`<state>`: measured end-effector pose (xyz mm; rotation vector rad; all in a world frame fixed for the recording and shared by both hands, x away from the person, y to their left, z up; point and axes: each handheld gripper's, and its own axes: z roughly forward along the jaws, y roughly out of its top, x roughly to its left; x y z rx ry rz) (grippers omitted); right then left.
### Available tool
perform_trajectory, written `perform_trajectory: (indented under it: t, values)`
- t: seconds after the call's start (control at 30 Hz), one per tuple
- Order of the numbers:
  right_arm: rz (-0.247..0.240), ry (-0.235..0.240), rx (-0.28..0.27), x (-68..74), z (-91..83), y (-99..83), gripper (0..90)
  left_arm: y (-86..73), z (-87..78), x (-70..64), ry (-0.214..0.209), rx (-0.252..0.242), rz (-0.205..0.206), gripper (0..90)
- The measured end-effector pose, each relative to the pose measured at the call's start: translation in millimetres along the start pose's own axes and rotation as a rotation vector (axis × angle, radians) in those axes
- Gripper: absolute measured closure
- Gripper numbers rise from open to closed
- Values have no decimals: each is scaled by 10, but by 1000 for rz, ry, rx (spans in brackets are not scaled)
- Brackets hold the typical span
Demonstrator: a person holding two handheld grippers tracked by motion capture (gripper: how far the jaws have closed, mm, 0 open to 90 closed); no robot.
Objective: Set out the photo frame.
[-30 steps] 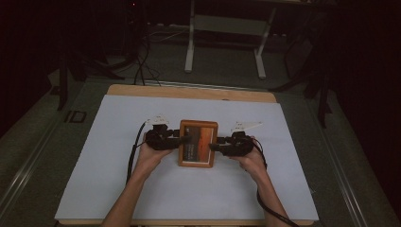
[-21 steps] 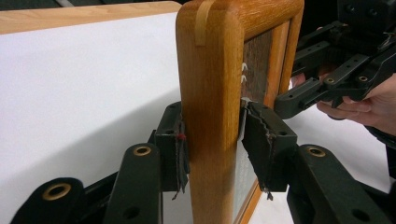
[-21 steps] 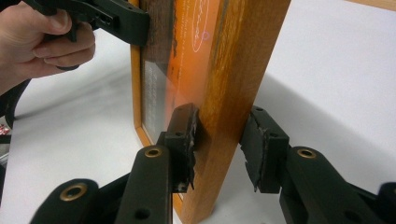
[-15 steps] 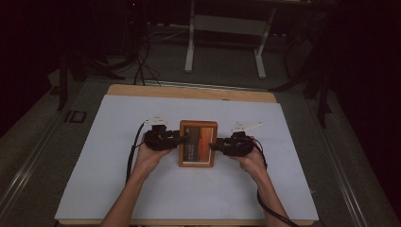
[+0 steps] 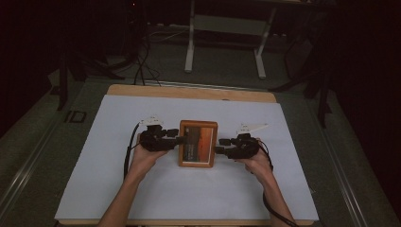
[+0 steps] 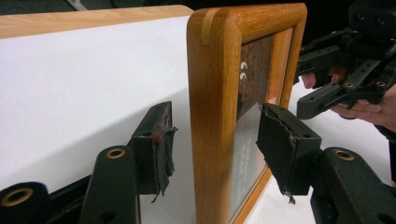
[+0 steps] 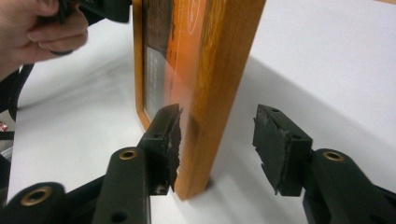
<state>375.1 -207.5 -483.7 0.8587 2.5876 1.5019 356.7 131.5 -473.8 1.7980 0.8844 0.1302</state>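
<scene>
At the middle of the white mat [image 5: 94, 189] stands the wooden picture frame [image 5: 198, 144], upright on one edge, with its picture side to about 6 o'clock in the high view. Both grippers meet it at its two side edges: the left gripper [image 5: 176, 140] comes from 9 o'clock and the right gripper [image 5: 218, 151] from 3 o'clock.

From the left gripper view, the frame's wooden edge [image 6: 210, 116] is between the two black jaws, but the pads [image 6: 156, 149] are spread and I see a gap on each side, so nothing is pinched. The right gripper view shows also spread jaws around the other edge [image 7: 215, 93]; the near pad [image 7: 169, 140] seems to touch the picture side or almost, while the far pad is clearly apart from the wood.

My judgement is that the step in hand is the taking of the frame from both sides, not yet a grip. The next move asks for closing both pairs of jaws on the wood at nearly the same time, because the frame stands on a narrow edge and a push from one side only could tip it. Behind the mat, at 12 o'clock, lies the bare wooden table edge [image 5: 189, 91]
</scene>
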Motion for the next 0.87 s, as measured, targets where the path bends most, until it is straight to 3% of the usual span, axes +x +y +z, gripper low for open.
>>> perform_trajectory:
  t: [0.2, 0.5, 0.67, 0.73, 0.77, 0.83, 0.87]
  values:
    - [-4, -22, 11, 9, -132, -36, 462, -19, -136, -14, 18, -8, 5, 451]
    - [5, -84, 47, 6, -391, -180, 415, -133, -359, -60, 77, -8, 26, 445]
    - [19, -128, 65, -12, -488, -312, 389, -302, -455, -67, 152, 28, 49, 432]
    - [38, -154, 65, -33, -538, -380, 378, -386, -488, -49, 202, 51, 49, 424]
    - [45, -177, 71, -49, -560, -420, 367, -386, -488, -49, 202, 51, 49, 418]
    - [59, -243, 88, -86, -600, -512, 327, -538, -547, 3, 311, 97, 40, 391]
    - [72, -284, 97, -113, -615, -561, 299, -538, -547, 3, 311, 97, 40, 380]
